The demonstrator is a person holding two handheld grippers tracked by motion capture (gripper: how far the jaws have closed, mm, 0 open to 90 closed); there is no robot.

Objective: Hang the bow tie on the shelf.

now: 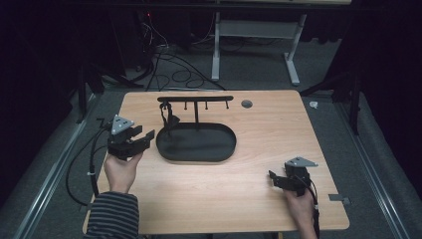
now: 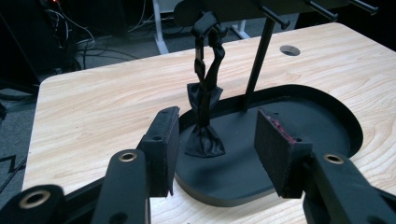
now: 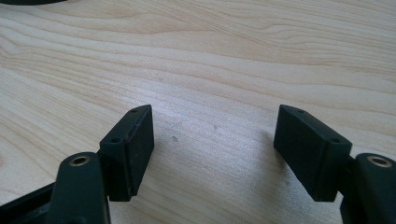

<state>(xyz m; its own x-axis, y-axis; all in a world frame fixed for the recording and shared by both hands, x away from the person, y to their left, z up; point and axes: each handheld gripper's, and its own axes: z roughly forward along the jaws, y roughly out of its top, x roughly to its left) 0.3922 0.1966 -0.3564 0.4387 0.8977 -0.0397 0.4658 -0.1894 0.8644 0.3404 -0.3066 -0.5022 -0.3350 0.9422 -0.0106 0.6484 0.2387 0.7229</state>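
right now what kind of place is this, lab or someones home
Probably a lab or recording workspace: a bare wooden table in a dark room, loose cables on the floor behind, and a black hook stand set as a prop.

Table (image 1: 259, 164): pale wood grain, smooth. Tray (image 2: 322, 122): matt black. Bow tie (image 2: 204, 140) above tray: black cloth, slight sheen.

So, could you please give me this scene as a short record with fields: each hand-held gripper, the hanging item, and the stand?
left hand-held gripper: open, beside the tray's left end, aimed at the strap
right hand-held gripper: open, low over bare table, near right
black strap: hangs from the rack's leftmost peg, lower end on the tray
stand: black oval tray with a post and a peg bar
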